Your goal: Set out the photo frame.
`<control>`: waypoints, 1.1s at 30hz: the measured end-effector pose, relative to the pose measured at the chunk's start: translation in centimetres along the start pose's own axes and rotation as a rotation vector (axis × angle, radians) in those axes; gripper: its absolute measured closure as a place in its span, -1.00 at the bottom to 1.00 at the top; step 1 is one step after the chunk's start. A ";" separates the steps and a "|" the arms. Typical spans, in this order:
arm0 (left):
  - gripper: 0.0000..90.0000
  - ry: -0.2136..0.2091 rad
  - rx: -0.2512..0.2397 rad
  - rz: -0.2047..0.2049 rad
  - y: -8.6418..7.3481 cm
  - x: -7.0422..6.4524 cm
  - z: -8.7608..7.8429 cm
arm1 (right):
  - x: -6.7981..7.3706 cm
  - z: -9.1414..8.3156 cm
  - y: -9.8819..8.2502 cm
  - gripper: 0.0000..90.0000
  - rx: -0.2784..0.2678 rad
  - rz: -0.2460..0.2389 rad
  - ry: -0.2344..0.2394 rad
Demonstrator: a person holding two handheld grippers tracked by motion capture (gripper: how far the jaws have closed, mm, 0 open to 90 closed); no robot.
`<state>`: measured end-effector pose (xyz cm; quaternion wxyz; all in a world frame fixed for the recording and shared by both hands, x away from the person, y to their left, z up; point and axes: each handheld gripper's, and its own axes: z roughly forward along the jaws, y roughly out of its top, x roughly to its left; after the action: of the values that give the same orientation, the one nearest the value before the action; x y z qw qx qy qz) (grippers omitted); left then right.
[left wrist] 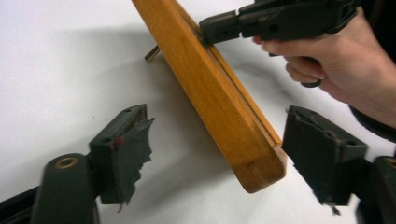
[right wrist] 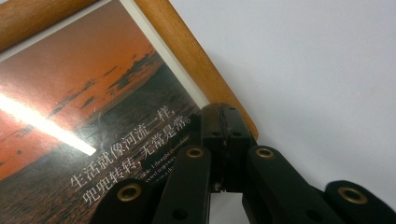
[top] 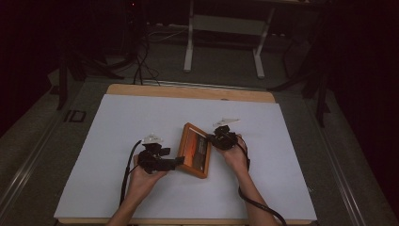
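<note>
A white table [top: 117, 141] carried a wooden picture frame [top: 195, 149] near its middle, one edge raised. The right gripper [top: 217, 139] pinched the frame's far edge with jaws pressed together. The left gripper [left wrist: 210, 154] stood spread, the frame's near corner between its jaws, untouched.

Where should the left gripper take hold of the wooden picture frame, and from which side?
Best bet: the wooden picture frame's near corner rail, approached from its outer edge. That edge stands raised off the table between the open left gripper, thin enough for its fingers to span.
</note>
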<state>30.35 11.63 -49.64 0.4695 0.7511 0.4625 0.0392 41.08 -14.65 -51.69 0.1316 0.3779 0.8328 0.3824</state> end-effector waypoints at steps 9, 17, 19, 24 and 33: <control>-0.52 -0.023 0.039 -0.015 -0.9 -0.8 1.9 | 0.0 0.0 0.0 1.00 -0.002 0.003 0.003; -0.19 -0.082 0.022 -0.070 -0.9 -0.8 2.7 | 0.0 0.0 0.0 1.00 -0.002 0.002 -0.002; -0.06 -0.091 0.013 -0.096 -0.8 -0.7 2.7 | 0.0 0.0 0.0 1.00 -0.002 0.001 -0.003; 0.16 -0.070 0.005 -0.119 -0.7 -0.7 2.8 | 0.1 0.0 0.0 1.00 -0.001 -0.002 -0.007; 0.20 -0.025 0.015 -0.128 -0.7 -1.0 2.8 | 0.4 -0.4 0.0 0.89 0.000 -0.030 -0.022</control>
<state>30.74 9.10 -51.35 0.4714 0.7238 0.5040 -0.0038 40.61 -14.60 -51.45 0.1468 0.3695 0.8369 0.3763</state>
